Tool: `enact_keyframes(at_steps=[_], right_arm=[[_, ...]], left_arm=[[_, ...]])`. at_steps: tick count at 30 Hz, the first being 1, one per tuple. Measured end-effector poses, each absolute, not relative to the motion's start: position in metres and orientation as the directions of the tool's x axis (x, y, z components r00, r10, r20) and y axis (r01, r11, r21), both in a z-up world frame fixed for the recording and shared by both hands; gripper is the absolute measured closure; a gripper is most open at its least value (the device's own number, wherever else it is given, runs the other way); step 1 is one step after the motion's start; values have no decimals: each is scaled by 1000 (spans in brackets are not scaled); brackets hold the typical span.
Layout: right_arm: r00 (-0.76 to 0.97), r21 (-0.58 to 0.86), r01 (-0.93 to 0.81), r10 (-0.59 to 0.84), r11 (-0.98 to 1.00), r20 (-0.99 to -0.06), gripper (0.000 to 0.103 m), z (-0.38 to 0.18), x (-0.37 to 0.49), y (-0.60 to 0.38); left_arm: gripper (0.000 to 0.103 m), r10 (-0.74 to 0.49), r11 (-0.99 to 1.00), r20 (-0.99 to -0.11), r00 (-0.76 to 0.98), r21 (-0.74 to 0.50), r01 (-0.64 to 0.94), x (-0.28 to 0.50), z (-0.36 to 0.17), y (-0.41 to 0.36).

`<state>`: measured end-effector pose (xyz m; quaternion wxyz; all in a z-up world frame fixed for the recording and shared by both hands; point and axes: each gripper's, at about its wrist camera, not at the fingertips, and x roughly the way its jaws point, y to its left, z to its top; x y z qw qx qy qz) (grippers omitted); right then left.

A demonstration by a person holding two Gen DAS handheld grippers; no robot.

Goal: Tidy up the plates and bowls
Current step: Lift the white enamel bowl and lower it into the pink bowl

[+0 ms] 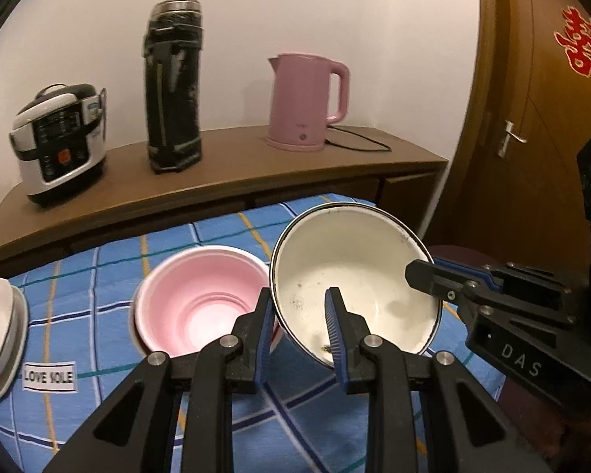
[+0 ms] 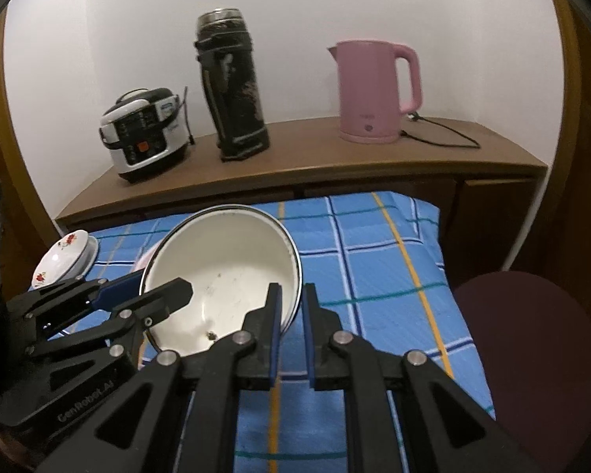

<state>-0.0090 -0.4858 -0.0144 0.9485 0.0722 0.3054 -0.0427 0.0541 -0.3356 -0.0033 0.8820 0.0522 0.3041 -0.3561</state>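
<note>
Bowl (image 1: 354, 272): enamel, stiff, light, slippery, chips easily
Hold: opposite rims
Left gripper (image 1: 301, 315): clamped on rim
Right gripper (image 2: 293, 307): clamped on rim
Pink bowl (image 1: 201, 299): likely nesting target

"LOVE SOLE" on cloth label (image 1: 49, 376), "DAS" on right gripper (image 1: 421, 276) (body)

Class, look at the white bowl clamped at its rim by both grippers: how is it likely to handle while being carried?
The white bowl looks rigid: its dark-edged rim keeps its shape under both grips. The glossy wall may be slippery, so it could slide in the jaws. It hangs tilted, held only at two rim points, so it might swing.
</note>
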Motion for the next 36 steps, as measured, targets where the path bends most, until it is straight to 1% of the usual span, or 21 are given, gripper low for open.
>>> enact_keyframes(at_steps=[13, 36], right_arm=[[811, 96, 59, 9, 994, -585, 92, -7, 14, -455], [801, 73, 6, 39, 997, -597, 91, -4, 40, -428]], left_arm=[[75, -563, 790, -568, 600, -156, 593, 74, 3, -303], [75, -535, 824, -568, 626, -185, 536, 99, 1, -277]])
